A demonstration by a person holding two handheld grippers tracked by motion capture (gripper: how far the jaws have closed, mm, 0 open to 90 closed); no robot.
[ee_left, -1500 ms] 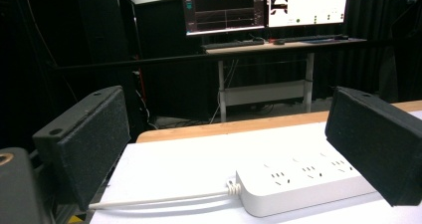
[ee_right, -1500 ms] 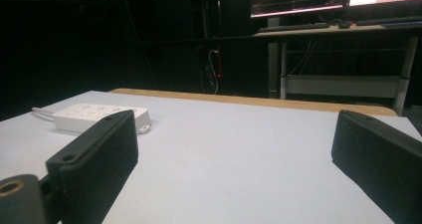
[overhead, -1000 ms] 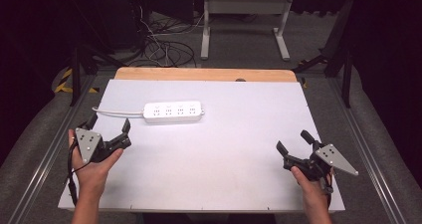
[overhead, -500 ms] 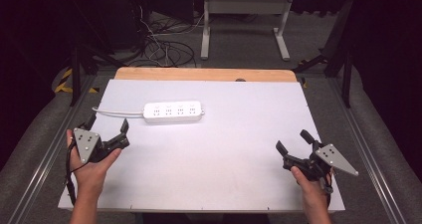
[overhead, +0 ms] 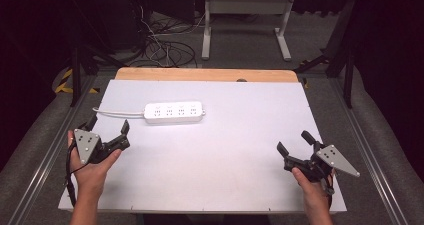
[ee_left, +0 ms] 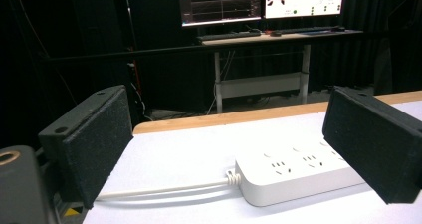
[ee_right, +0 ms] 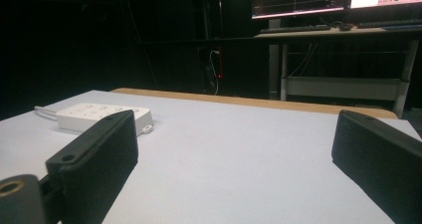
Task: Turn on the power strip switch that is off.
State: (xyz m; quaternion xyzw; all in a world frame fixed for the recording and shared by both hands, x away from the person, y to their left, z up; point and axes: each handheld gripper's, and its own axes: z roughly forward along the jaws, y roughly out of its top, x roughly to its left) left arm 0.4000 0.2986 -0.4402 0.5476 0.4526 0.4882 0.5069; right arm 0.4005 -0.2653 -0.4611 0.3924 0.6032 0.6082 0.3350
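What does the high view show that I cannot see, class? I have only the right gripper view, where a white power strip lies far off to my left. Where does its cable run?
Observer: The power strip has its cable leaving the end on the person's left and running toward the table's left edge.
Operator: Which hand-held gripper is nearer the strip?
Observer: The left hand-held gripper, open, sits just short of the cable end; the right hand-held gripper is open near the right edge.
Operator: How many outlet groups are there?
Observer: Four, in one row along the top face.
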